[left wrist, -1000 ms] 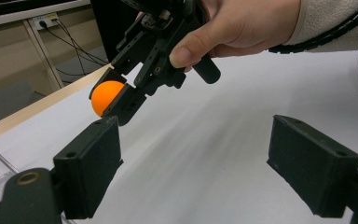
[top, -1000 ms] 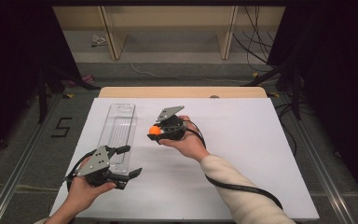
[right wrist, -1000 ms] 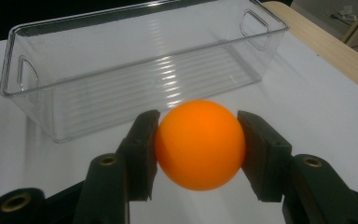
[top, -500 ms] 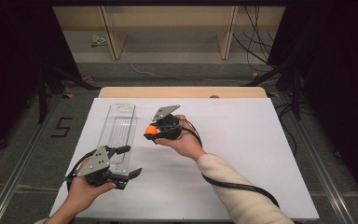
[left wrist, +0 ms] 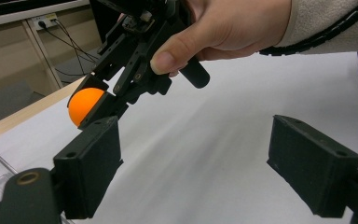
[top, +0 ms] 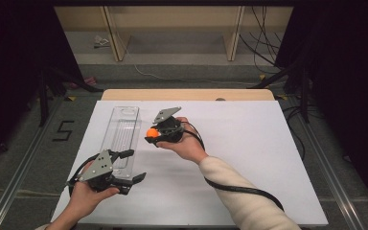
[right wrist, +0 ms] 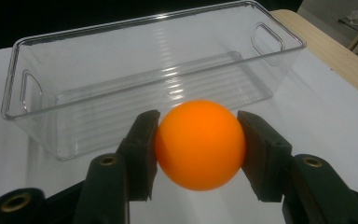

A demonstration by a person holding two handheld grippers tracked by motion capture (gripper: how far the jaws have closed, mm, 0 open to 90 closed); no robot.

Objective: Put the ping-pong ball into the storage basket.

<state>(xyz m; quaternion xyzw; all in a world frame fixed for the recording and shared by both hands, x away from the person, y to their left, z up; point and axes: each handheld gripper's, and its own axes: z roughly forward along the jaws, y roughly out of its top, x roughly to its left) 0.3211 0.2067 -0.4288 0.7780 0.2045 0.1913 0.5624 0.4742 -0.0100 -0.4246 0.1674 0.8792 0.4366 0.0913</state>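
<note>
The fingers (right wrist: 142, 156) of the right gripper (right wrist: 198, 154) are clamped on an orange ball (right wrist: 199, 144), 1 pad on each side, holding it clear above the white surface (top: 249, 143) just beside the clear plastic bin (right wrist: 135, 70). In the high view the ball (top: 151, 132) sits near the bin's right wall. The left gripper (left wrist: 196, 163) rests near the bin's near end, its fingers (left wrist: 91, 161) spread wide with nothing between them.

Bright even overhead light, dark surroundings, glare streaks, slight softness.
</note>
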